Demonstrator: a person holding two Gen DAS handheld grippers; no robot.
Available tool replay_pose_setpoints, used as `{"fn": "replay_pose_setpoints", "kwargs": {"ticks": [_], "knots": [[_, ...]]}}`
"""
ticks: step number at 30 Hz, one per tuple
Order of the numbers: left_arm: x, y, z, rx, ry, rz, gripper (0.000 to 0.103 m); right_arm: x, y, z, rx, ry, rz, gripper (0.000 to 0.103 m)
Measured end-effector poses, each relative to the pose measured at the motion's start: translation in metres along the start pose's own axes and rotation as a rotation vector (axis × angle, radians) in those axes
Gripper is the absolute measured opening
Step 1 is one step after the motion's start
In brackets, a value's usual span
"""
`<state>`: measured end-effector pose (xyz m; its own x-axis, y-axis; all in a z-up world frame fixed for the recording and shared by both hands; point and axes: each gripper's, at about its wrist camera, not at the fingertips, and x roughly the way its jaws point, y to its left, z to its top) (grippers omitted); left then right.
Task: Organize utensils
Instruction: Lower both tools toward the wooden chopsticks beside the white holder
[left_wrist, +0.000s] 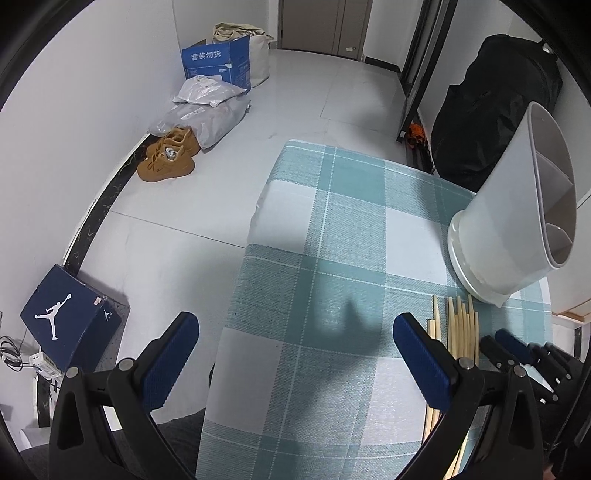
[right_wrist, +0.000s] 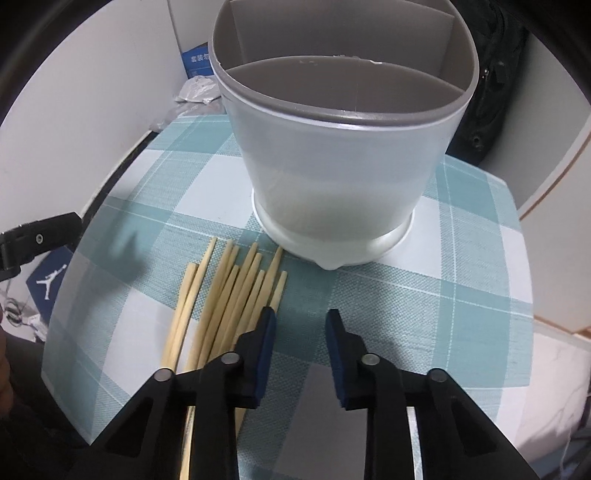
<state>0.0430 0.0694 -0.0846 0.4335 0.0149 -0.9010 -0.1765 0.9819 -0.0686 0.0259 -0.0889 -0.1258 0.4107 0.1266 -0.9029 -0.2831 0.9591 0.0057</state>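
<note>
Fingers of my right gripper (right_wrist: 301, 314) stand a narrow gap apart, released, with only checked cloth (right_wrist: 443, 314) showing between the pads. My left-side pad sits at the edge of the chopsticks (right_wrist: 229, 295); whether it touches the nearest stick I cannot tell. None is grasped.

My left gripper (left_wrist: 295, 339) is spread wide over the cloth, holding nothing, its shadow falling between the pads. The chopsticks lie just beyond its right-hand finger, and my right gripper is low over them on their far side.

The chopsticks lie flat on the cloth in a loose bundle, roughly side by side, their far ends pointing at the holder (right_wrist: 340, 177) and stopping just short of its base. The holder stands upright on the cloth, white outside, grey inside, split by dividers into compartments.

Past the table edge, on the pale floor (left_wrist: 332, 92), I see a blue shoebox (left_wrist: 70, 317), brown shoes (left_wrist: 166, 158), grey parcels (left_wrist: 207, 110) and a black bag (left_wrist: 495, 103)
</note>
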Motion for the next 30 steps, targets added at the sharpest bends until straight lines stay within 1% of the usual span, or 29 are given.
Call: {"fn": "replay_pose_setpoints", "kwargs": {"ticks": [1,3,5,7,9,14,17,18,20,22,26,30], "knots": [[0.000,0.002,0.001,-0.005,0.001,-0.001,0.102,0.003,0.000,-0.001,-0.001,0.027,0.004,0.011],[0.000,0.005,0.001,-0.019,0.002,-0.004,0.102,0.005,0.005,0.001,-0.009,0.022,-0.003,0.011],[-0.001,0.009,0.001,-0.030,0.000,-0.006,0.102,0.005,0.004,0.001,-0.001,0.019,0.019,0.011],[-0.001,0.013,0.001,-0.034,-0.005,-0.008,0.102,0.001,0.001,0.002,0.026,-0.005,0.042,0.012],[-0.002,0.015,0.000,-0.036,-0.009,-0.012,0.102,-0.003,0.001,0.002,0.022,-0.023,0.047,0.014],[-0.001,0.018,-0.001,-0.035,-0.004,-0.020,0.102,0.004,0.004,-0.003,0.012,0.009,0.070,0.013],[-0.001,0.020,-0.001,-0.037,-0.003,-0.022,0.102,0.004,0.008,0.005,-0.005,0.003,0.060,0.013],[-0.001,0.021,-0.001,-0.039,-0.003,-0.023,0.102,0.006,0.011,0.006,-0.014,0.017,0.056,0.013],[-0.001,0.022,-0.002,-0.043,-0.001,-0.023,0.102,0.008,0.017,0.007,-0.051,0.012,0.013,0.012],[-0.001,0.022,-0.003,-0.042,-0.002,-0.025,0.102,0.011,0.026,0.008,-0.062,0.016,-0.008,0.012],[-0.002,0.024,-0.004,-0.041,-0.004,-0.027,0.102,0.016,0.027,0.012,-0.055,0.020,-0.008,0.012],[0.000,0.024,-0.005,-0.042,-0.004,-0.023,0.102,0.016,0.022,0.015,-0.046,0.001,-0.008,0.012]]}}
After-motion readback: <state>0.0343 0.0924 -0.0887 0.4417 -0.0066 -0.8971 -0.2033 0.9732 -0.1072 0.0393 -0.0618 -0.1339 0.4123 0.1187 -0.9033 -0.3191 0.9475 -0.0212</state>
